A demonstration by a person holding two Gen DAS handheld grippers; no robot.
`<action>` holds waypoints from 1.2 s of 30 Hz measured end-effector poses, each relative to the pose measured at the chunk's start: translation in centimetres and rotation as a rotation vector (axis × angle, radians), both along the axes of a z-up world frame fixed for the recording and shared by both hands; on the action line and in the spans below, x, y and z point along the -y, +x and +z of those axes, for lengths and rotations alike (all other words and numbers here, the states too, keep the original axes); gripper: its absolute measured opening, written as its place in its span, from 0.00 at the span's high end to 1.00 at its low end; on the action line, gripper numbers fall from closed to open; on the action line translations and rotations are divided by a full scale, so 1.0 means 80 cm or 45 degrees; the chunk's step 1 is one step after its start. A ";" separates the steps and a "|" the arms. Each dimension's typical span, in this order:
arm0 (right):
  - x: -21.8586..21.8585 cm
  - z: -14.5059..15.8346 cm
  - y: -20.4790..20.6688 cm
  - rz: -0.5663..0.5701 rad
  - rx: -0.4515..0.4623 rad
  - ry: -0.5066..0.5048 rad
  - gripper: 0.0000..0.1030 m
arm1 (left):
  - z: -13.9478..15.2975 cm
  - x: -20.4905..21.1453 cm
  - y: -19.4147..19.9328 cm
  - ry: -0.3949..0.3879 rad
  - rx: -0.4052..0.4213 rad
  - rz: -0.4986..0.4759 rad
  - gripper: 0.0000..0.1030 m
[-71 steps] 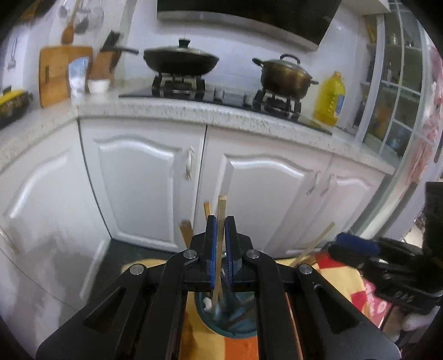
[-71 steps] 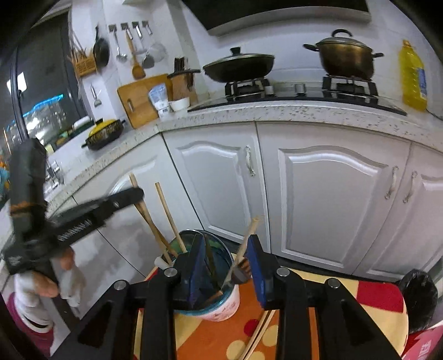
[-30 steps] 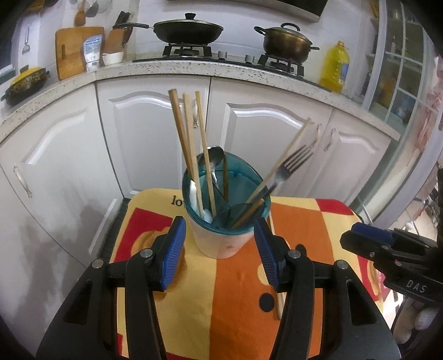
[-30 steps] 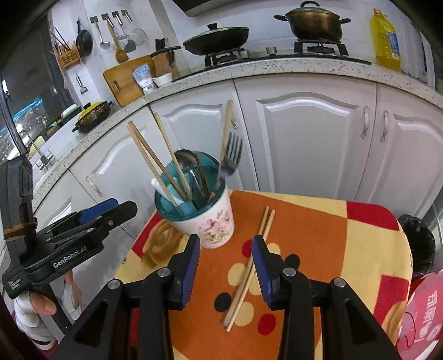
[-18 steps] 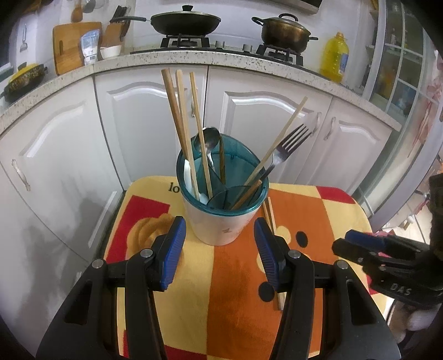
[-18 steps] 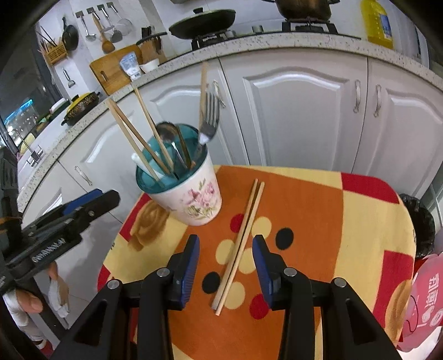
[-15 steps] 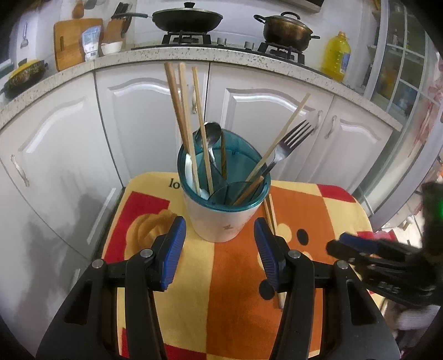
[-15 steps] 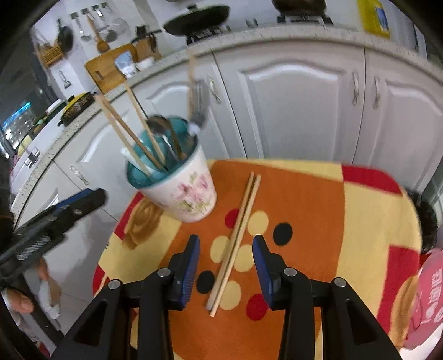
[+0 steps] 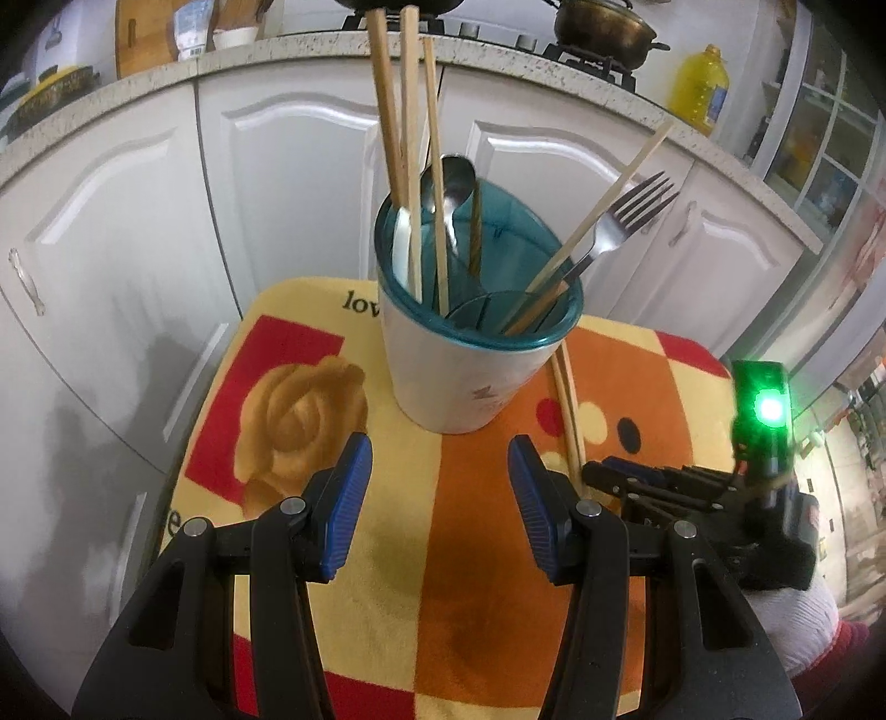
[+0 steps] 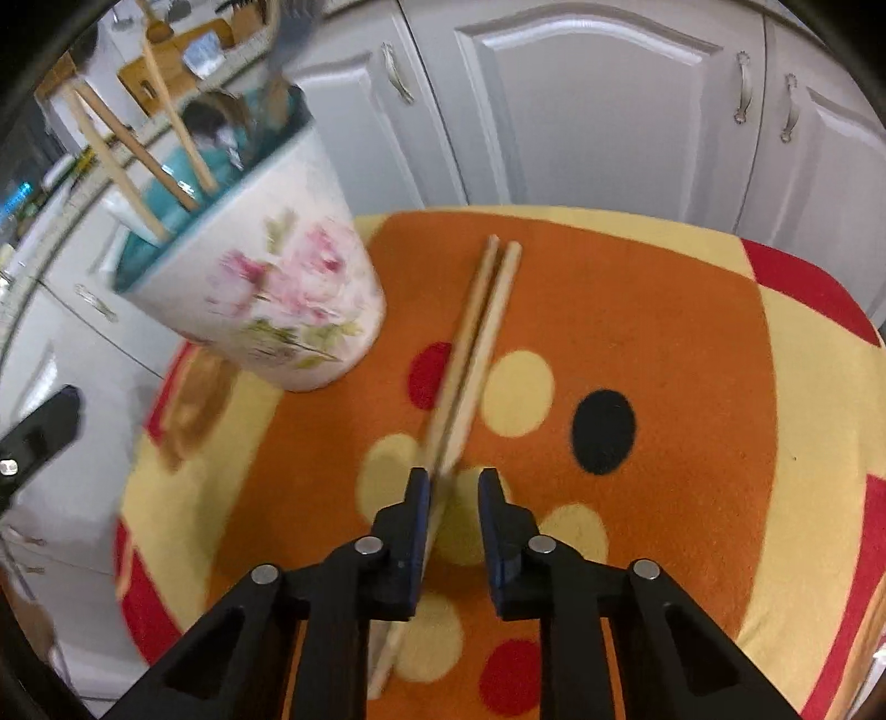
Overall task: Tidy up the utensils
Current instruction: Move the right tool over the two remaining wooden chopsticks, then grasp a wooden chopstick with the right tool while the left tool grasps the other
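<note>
In the right wrist view, the right gripper (image 10: 454, 493) is low over the cloth (image 10: 692, 343). Its jaws are apart, with a small gap, and the near part of the chopstick pair (image 10: 476, 343) lies in this gap, close to the left finger. I cannot tell if the finger touches the sticks, because the picture is blurred there. The pair lies flat on the orange part of the cloth, the two sticks side by side and touching, and they point away from the gripper toward the cabinets (image 10: 598, 111). Left of the pair, just beside it, stands the cup (image 10: 266, 299) with pink flowers on its wall.

In the left wrist view, the left gripper (image 9: 440, 498) hangs over the cloth (image 9: 277, 410) with its jaws wide apart and nothing between them. Beyond its fingertips the cup (image 9: 459, 376) stands upright on the cloth. Its teal inside has compartments. In the left one stand three chopsticks (image 9: 404, 166), almost upright, with a spoon (image 9: 454, 183) behind them. In the right one lean a fork (image 9: 614, 227) and one more chopstick (image 9: 603, 205), both tilted to the right. The pair on the cloth (image 9: 567, 399) shows just right of the cup, and the right gripper (image 9: 626, 479) is at its near end. Behind the cup are the white cabinets (image 9: 288, 183), and on the counter above stand a pot (image 9: 601, 33) and an oil bottle (image 9: 699, 88).
</note>
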State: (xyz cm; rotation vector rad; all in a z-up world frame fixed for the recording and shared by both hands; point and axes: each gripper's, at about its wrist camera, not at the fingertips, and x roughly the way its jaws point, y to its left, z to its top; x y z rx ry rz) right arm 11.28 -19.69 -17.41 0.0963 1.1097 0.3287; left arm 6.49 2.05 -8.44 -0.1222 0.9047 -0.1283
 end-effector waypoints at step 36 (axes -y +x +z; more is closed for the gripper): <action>0.081 -0.005 -0.033 -0.160 -0.094 0.123 0.95 | -0.048 0.049 0.007 -0.090 -0.124 -0.134 0.51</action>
